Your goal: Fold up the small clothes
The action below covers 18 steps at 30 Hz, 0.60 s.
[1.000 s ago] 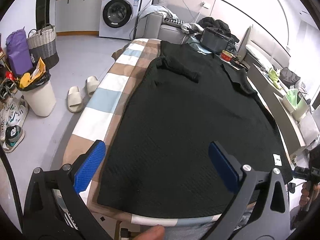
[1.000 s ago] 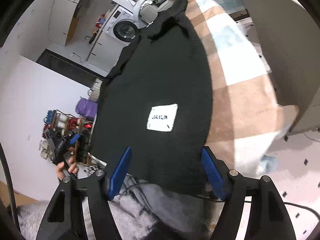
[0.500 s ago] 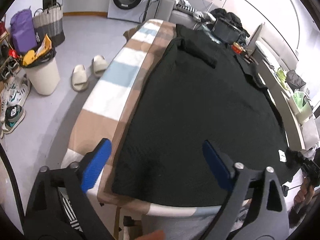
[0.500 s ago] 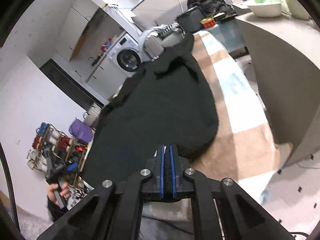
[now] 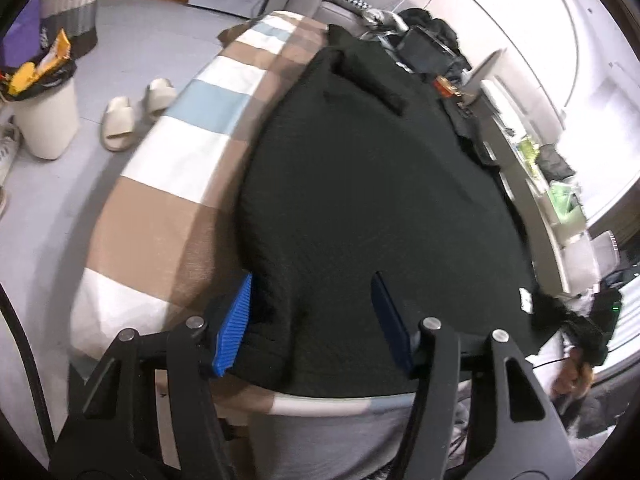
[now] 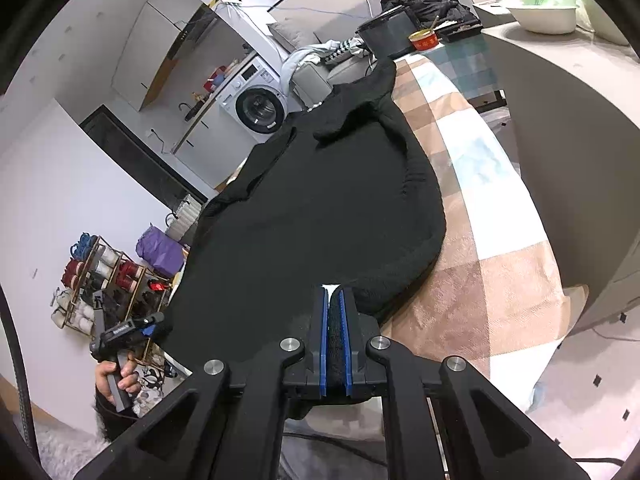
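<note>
A black knitted garment lies spread flat on a checked brown, white and blue blanket over a table. My left gripper sits low over the garment's near-left hem corner. Its jaws are closing, with bunched fabric between the blue pads, which do not pinch it. In the right wrist view, my right gripper is shut on the black garment at its near-right hem corner, with fabric showing between the pads. A white label sits near that corner.
Slippers and a white bin stand on the floor to the left. A grey counter runs along the table's right side. A black box and a red tin sit at the far end. A shoe rack stands beyond.
The left gripper has sunk onto the hem corner and its jaws have narrowed around the fabric. The right gripper shut on the other corner, and its view tilted up.
</note>
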Motion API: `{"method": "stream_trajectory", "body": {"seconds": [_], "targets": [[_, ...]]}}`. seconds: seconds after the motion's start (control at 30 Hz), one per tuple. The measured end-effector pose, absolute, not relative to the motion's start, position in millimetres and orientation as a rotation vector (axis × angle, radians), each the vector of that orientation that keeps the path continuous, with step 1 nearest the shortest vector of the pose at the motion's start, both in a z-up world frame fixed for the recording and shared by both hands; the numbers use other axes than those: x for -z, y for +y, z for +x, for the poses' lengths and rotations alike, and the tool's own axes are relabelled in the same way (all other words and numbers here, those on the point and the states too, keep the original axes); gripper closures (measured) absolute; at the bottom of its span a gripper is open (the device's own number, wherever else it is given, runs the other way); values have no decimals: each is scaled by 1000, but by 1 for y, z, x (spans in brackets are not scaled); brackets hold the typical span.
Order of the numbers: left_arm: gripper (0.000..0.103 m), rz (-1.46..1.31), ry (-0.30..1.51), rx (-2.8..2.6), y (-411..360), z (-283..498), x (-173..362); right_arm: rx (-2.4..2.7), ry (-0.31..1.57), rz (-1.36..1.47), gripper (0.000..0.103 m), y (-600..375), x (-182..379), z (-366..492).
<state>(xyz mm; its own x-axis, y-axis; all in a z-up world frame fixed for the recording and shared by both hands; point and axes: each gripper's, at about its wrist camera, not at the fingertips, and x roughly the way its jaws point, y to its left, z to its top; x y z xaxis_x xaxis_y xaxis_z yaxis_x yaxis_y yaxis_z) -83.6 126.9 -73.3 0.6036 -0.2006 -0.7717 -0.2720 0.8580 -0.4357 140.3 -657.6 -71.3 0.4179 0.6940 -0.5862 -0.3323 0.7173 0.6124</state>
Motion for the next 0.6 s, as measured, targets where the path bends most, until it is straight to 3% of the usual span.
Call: {"method": "stream_trajectory", "body": {"seconds": [0.2,0.37,0.43,0.5,0.6], "targets": [[46,-536,952,-93,130,-75,79,-616,1023,411,94,-664,86,144],[48,-500,928,-109,123,-69,79,-582,1087,397,83,-666,99,150],[79,-493,934,-119,120,-66,82,-589,1081,403,82,-666,100,150],[94,-502,925,-127,120,-67,85,-591,1079,403,80,-666,101,151],[95,-531,896,-116,121,-69,87,-586,1082,397,78,-664,102,152]]}}
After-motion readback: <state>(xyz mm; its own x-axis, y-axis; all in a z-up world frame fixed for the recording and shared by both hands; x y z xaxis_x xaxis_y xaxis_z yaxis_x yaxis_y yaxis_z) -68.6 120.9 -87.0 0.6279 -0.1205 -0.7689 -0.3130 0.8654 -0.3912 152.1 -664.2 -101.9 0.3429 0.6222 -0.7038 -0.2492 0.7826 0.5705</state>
